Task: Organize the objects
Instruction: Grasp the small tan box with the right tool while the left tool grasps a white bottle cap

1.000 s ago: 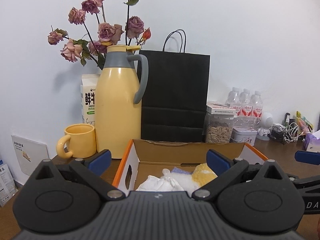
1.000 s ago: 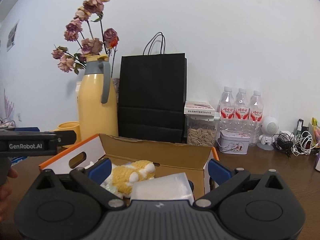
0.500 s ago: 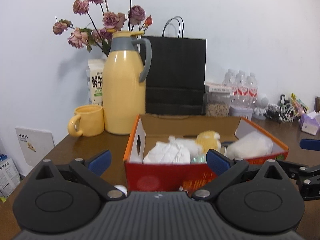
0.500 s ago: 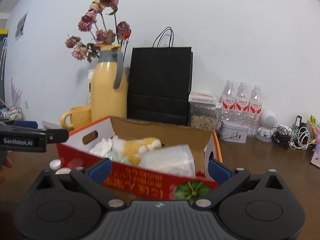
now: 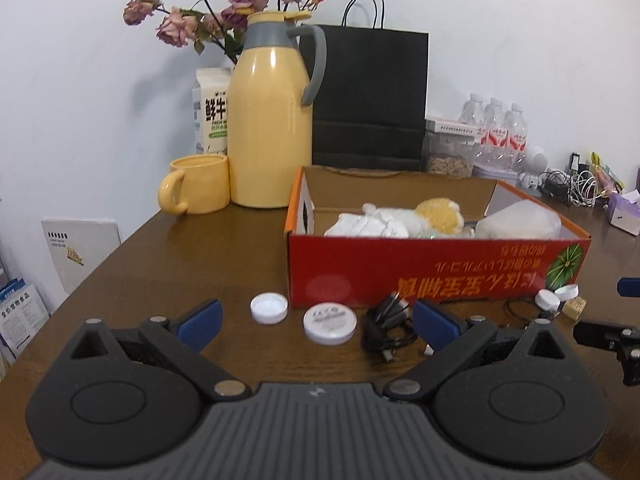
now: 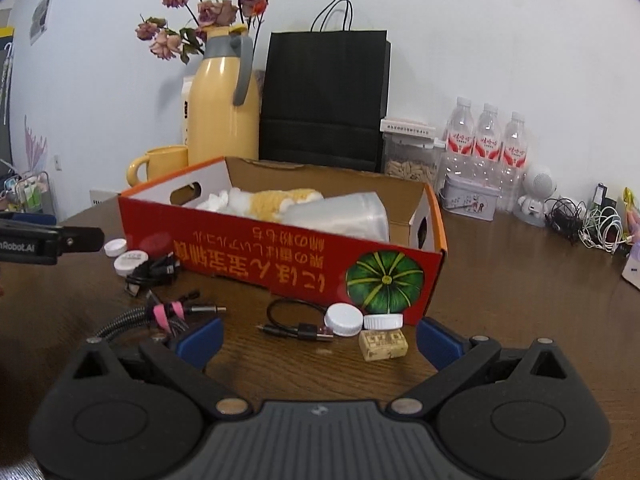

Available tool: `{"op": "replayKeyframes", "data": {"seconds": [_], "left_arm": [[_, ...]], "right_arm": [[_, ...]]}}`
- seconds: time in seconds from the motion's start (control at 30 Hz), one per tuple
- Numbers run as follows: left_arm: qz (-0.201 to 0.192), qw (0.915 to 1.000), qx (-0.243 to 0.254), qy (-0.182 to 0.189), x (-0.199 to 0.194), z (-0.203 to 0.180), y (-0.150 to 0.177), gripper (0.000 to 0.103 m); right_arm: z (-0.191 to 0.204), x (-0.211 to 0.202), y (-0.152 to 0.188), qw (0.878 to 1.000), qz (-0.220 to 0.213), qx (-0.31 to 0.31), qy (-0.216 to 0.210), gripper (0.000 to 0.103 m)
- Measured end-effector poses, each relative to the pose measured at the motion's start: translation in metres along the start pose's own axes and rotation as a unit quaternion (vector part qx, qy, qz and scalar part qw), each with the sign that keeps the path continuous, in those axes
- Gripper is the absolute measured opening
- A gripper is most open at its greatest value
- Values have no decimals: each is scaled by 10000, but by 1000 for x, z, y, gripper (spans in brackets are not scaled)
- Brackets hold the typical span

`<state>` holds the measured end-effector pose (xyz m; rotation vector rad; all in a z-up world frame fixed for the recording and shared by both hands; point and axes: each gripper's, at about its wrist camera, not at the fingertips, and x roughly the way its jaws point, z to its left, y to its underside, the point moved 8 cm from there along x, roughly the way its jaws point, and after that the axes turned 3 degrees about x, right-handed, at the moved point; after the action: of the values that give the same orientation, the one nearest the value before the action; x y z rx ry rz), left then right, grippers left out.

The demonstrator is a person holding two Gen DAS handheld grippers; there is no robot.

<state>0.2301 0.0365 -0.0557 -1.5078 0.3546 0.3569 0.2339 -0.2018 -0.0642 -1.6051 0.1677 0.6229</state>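
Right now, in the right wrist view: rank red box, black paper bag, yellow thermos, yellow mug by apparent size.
1. red box, though it sits nearest the camera
2. black paper bag, not far behind the box in area
3. yellow thermos
4. yellow mug, partly hidden behind the box

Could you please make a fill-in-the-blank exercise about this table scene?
1. The plush toy lies inside the red ____.
2. The yellow mug stands beside the yellow ____.
3. Behind the box stands a paper bag coloured ____.
4. The fingers of the right gripper hold ____.

Missing words: box; jug; black; nothing
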Motion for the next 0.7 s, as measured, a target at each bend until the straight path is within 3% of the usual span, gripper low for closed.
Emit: {"op": "replayKeyframes", "data": {"seconds": [0.23, 0.57, 0.7], "left_arm": [[28, 10000, -79, 11, 1, 3, 3, 103], [62, 9998, -195, 49, 3, 6, 5, 103], [86, 9997, -210, 53, 5, 6, 6, 103]], "right_arm": [[-15, 13, 7, 9990, 260, 243, 267, 101], [-50, 43, 11, 9955, 668, 586, 340, 56], [-53, 47, 10, 9948, 685, 714, 225, 46]]}}
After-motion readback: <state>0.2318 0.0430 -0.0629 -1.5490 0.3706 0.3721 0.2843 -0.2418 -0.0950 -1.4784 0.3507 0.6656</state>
